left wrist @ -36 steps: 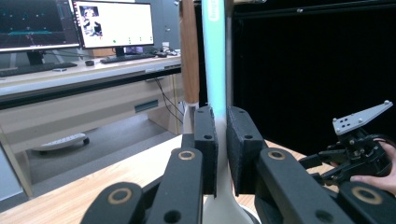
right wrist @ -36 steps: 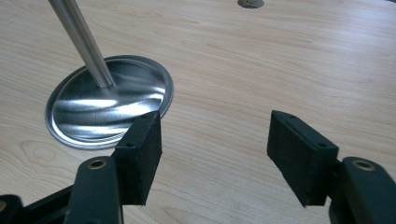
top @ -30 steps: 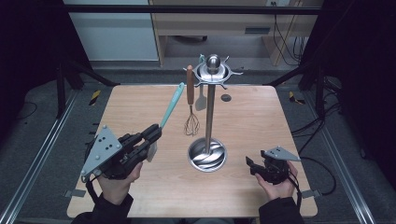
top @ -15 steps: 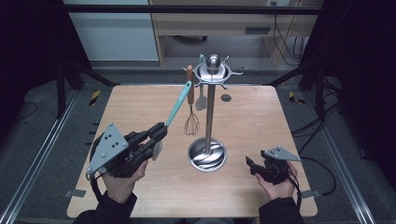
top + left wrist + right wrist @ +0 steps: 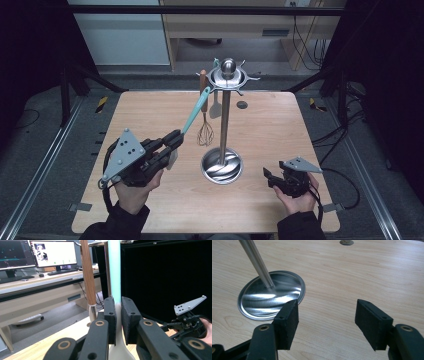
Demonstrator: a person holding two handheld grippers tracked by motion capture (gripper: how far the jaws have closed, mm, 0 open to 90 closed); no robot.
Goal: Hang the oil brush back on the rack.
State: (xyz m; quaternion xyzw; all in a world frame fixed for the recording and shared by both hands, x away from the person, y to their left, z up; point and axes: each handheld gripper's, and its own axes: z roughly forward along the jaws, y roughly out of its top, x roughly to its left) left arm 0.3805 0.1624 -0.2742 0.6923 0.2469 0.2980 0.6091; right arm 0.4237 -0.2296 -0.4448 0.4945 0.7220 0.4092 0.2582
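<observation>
My left gripper [image 5: 172, 142] is clamping the teal spatula [image 5: 192, 112] — handle slanting up toward the rack [image 5: 227, 80]; whisk [image 5: 205, 132] hanging just beyond. My right gripper [image 5: 270, 177] is gaping empty — rack base [image 5: 270, 297] lying beside its left jaw.

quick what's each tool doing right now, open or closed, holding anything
Left tool: closed on the teal-handled spatula, its handle angled up toward the utensil stand.
Right tool: open, holding nothing, resting low on the table.

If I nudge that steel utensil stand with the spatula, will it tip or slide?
Probably tips before it slides: the utensil stand is a tall thin pole with its hook ring and hanging whisk up high. Its round base looks wide but smooth, so on the wooden table it may also skate.
</observation>
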